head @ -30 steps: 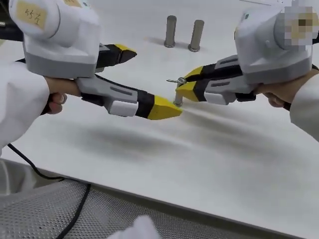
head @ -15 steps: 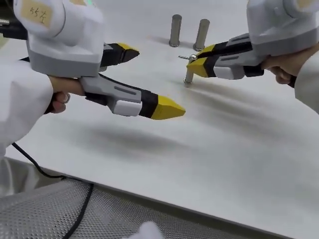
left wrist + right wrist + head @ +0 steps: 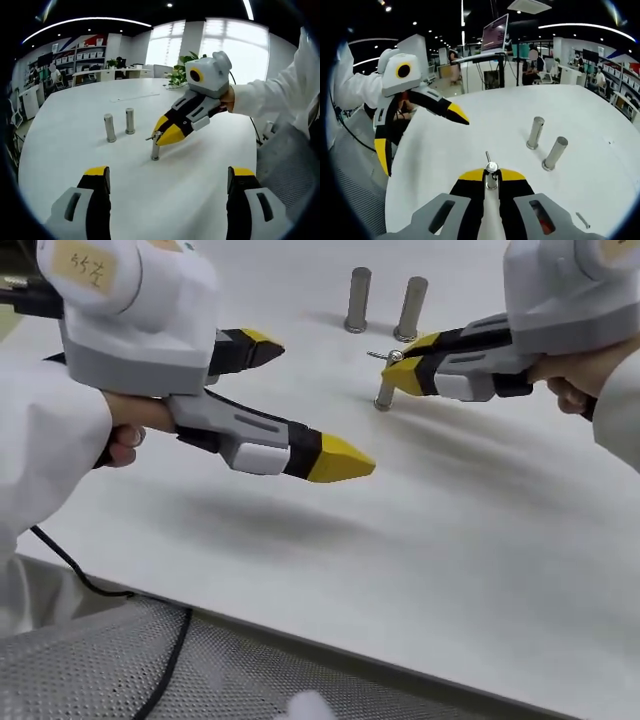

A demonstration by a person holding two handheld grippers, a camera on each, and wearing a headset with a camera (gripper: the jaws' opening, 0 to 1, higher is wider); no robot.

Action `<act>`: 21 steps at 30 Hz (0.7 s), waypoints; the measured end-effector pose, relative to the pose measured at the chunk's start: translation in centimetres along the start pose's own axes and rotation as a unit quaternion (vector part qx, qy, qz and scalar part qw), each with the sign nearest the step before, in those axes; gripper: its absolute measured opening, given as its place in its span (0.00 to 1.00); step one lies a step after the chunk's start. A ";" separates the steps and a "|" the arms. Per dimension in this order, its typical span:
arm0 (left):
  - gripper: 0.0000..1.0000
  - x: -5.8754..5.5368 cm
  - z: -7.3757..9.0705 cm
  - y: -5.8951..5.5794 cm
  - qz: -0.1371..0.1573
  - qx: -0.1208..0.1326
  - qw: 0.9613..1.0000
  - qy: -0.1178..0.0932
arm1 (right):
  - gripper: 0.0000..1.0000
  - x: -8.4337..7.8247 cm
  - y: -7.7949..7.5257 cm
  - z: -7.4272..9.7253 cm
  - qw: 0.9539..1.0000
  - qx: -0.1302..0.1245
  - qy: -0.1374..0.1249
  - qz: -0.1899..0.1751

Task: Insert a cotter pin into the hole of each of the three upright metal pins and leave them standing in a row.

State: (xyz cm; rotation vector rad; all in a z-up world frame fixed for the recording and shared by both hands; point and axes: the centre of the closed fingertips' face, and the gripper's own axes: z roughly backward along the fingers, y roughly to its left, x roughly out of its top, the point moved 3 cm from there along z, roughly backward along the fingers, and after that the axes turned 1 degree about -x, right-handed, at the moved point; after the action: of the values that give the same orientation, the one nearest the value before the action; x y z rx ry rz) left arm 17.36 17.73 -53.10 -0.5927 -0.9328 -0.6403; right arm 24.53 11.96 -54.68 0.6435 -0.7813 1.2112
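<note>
Pin (image 3: 384, 396) w/ cotter (image 3: 378, 356) clamped in R gripper (image 3: 405, 370), to be kept upright & set beside pair (image 3: 358, 300); L gripper (image 3: 318, 403) wide, empty.

Left gripper (image 3: 315, 405), at the near left on a white-sleeved arm, points right with its 2 jaws spread wide. Right gripper (image 3: 393, 371), far right, is clamped on a metal pin (image 3: 383, 396).

The head view looks forward and down across the table (image 3: 450, 570) from its near edge, close above the left gripper (image 3: 320, 405) and right gripper (image 3: 392, 372). The gripper views face each other over the metal pin (image 3: 155, 150) carrying the cotter pin (image 3: 381, 356), the right one hard against it. All three share that pin and two bare pins (image 3: 357, 300) beside it.
</note>
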 end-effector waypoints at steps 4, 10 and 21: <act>0.97 0.1 0.1 0.3 0.002 0.000 1.000 -0.002 | 0.04 0.0 0.1 -0.1 1.000 -0.001 0.002 0.017; 0.97 0.1 0.2 0.4 0.001 -0.002 1.000 -0.003 | 0.05 0.2 -0.1 -0.1 0.999 -0.006 0.002 0.037; 0.97 1.0 0.9 0.2 0.000 0.007 1.000 -0.014 | 0.36 0.8 0.0 2.2 0.999 -0.020 -0.022 0.020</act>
State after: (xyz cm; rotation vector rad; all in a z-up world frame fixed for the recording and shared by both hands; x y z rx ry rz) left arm 17.43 18.27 -51.82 -0.5896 -0.9627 -0.6272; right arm 24.28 10.68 -52.73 0.6268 -0.8572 1.2186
